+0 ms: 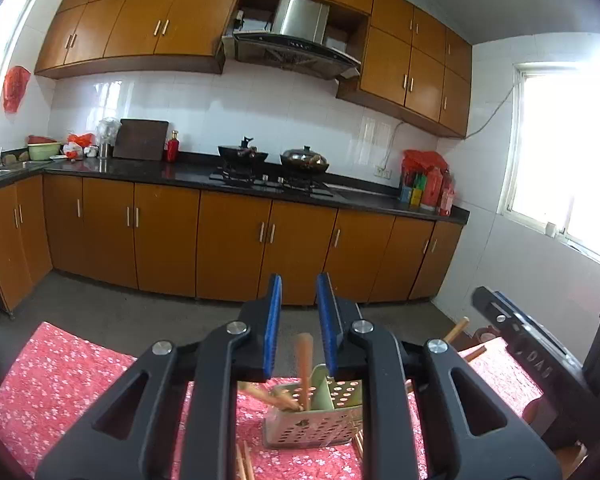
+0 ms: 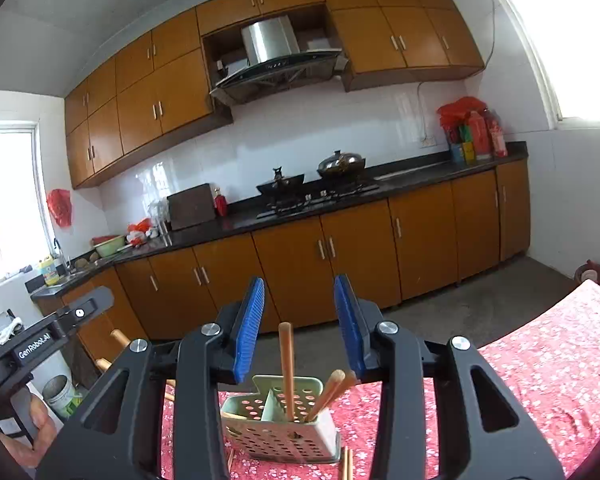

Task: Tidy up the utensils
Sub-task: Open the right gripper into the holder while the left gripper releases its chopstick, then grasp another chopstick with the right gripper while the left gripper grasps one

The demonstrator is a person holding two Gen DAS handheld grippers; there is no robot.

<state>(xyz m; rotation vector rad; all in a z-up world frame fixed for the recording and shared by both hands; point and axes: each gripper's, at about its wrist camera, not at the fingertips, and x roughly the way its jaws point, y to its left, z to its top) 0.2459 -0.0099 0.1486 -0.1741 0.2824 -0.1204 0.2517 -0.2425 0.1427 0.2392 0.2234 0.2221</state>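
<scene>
In the left wrist view, the left gripper [image 1: 299, 320] is seen held above a table covered with a red floral cloth [image 1: 60, 372]. Its blue pads [image 1: 271, 320] are parted by a narrow gap, and nothing is pressed between them. Below and beyond the fingertips, a pale green perforated utensil holder [image 1: 316, 420] is seen standing on the cloth. One wooden utensil handle [image 1: 304, 364] is seen upright in the holder; it is lined up with the gap but is not touched by either pad. Loose chopsticks [image 1: 244, 464] are seen lying on the cloth just beside the holder. The right gripper [image 1: 512, 324] is glimpsed at the right edge. Behind, a kitchen counter [image 1: 180, 172] with a gas stove [image 1: 268, 184] is seen.

In the right wrist view, the right gripper [image 2: 300, 324] is shown with its blue pads [image 2: 250, 324] parted more widely, and nothing is gripped. The utensil holder [image 2: 284, 436] is seen below them on the floral cloth [image 2: 540, 360], divided into compartments. An upright wooden handle [image 2: 287, 368] and two leaning ones [image 2: 330, 394] are seen in the right compartment. Chopsticks [image 2: 347, 464] are seen lying just in front of the holder. The left gripper [image 2: 60, 324] is seen at the left edge.
</scene>
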